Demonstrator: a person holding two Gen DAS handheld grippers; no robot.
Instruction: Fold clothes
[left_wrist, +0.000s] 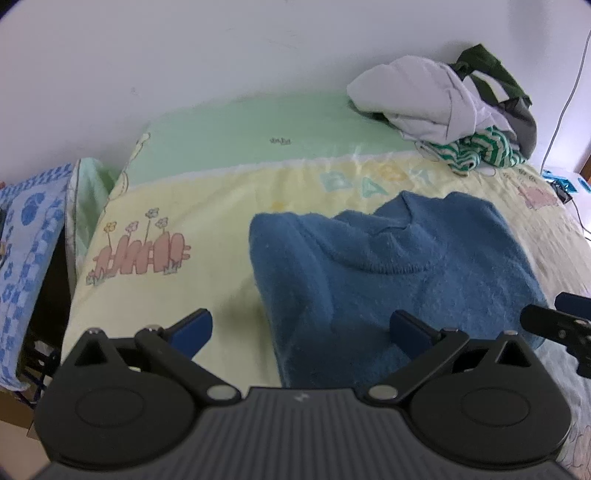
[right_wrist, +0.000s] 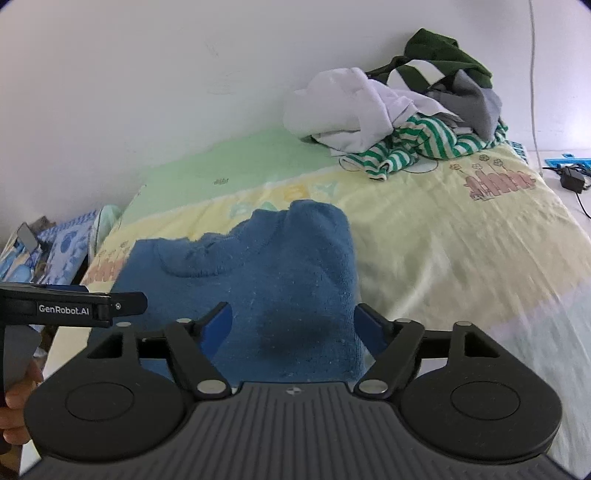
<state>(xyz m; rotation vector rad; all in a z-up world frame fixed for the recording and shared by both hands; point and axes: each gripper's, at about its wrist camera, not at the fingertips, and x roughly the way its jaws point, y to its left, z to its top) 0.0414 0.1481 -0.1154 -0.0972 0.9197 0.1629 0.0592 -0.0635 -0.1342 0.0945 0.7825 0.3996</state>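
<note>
White wall (left_wrist: 221, 66) backs a bed covered with a pale yellow and mint-green nursery blanket (left_wrist: 207, 206) printed with pink fence and flower drawings. At the far left edge, in the left wrist view, a blue-and-white patterned cloth (left_wrist: 26, 236) hangs beside the bed. Moving right, the left gripper (left_wrist: 301, 328) hovers low over the blanket with its blue-padded fingers (left_wrist: 194, 330) spread wide apart; one pad is over bare blanket, the other over the garment, and nothing is clamped between them. A fuzzy blue knitted sweater (left_wrist: 391, 266) lies partly folded near the front edge of the bed, its neckline facing the wall. The right gripper (right_wrist: 293, 325) sits above the sweater's right-hand part, its fingers also standing apart and not pressing on the fabric beneath. Further right and back, against the wall, a loose heap of unfolded clothes (right_wrist: 399, 122) includes white, grey, dark green and green-and-white striped pieces, well apart from the sweater. A white cable (right_wrist: 533, 74) runs down the wall at the far right.
</note>
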